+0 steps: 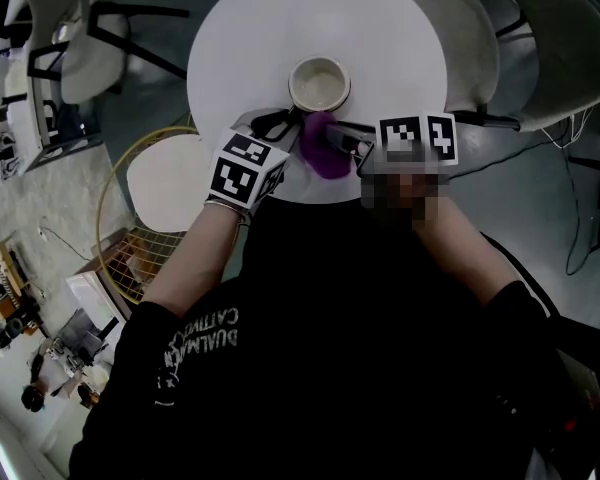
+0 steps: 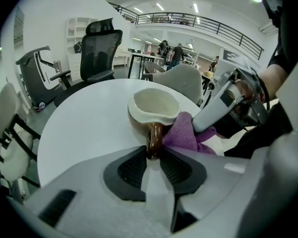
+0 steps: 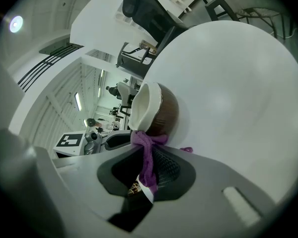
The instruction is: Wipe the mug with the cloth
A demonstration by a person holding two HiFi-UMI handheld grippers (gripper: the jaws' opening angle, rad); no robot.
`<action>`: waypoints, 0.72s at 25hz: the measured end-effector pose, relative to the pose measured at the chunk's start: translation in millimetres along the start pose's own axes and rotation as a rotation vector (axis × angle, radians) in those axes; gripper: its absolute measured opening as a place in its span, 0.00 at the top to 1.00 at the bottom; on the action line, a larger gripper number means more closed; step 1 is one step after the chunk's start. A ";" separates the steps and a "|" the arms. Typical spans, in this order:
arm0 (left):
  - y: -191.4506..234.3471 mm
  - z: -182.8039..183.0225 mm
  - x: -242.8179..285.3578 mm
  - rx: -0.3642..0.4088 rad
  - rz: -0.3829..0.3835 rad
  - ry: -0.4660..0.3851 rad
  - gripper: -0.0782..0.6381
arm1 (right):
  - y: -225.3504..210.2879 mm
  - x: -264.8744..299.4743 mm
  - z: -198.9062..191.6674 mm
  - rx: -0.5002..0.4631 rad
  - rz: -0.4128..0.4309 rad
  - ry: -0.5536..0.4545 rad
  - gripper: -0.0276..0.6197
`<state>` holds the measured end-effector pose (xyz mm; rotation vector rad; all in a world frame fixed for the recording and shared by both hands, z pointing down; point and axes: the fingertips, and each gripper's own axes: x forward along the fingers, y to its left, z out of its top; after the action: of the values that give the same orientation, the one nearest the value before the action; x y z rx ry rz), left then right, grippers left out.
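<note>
Not much to read here tbh: the only actual print is some white lettering (image 1: 202,343) on the left sleeve of the person's black shirt (image 1: 330,368) in the head view, two short lines of capitals, but it sits upside down and is too small and blurry for me to spell out. The left cube (image 1: 245,171) and right cube (image 1: 417,138) just carry black-and-white square patterns, no letters or numbers. The little tag (image 3: 139,186) on the cloth (image 3: 148,157) is unreadable too.

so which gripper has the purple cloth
The right gripper: its jaws pinch the purple cloth, while the left gripper is clamped on the brown handle of the mug.
</note>
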<state>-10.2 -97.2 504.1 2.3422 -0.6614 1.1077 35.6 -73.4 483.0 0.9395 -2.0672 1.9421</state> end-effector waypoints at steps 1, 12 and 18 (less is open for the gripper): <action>-0.1 -0.5 -0.1 -0.001 -0.002 0.002 0.78 | -0.3 -0.2 0.4 0.002 0.001 -0.001 0.87; -0.6 -3.4 0.6 0.000 -0.014 0.015 0.78 | -7.8 -5.8 5.4 0.019 -0.004 -0.010 0.86; -1.3 -4.8 0.9 0.001 -0.017 0.023 0.77 | -14.7 -11.6 8.3 0.029 -0.016 -0.023 0.86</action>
<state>-11.7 -93.5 507.2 2.3283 -0.6311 1.1264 55.1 -76.8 488.2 0.9861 -2.0428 1.9673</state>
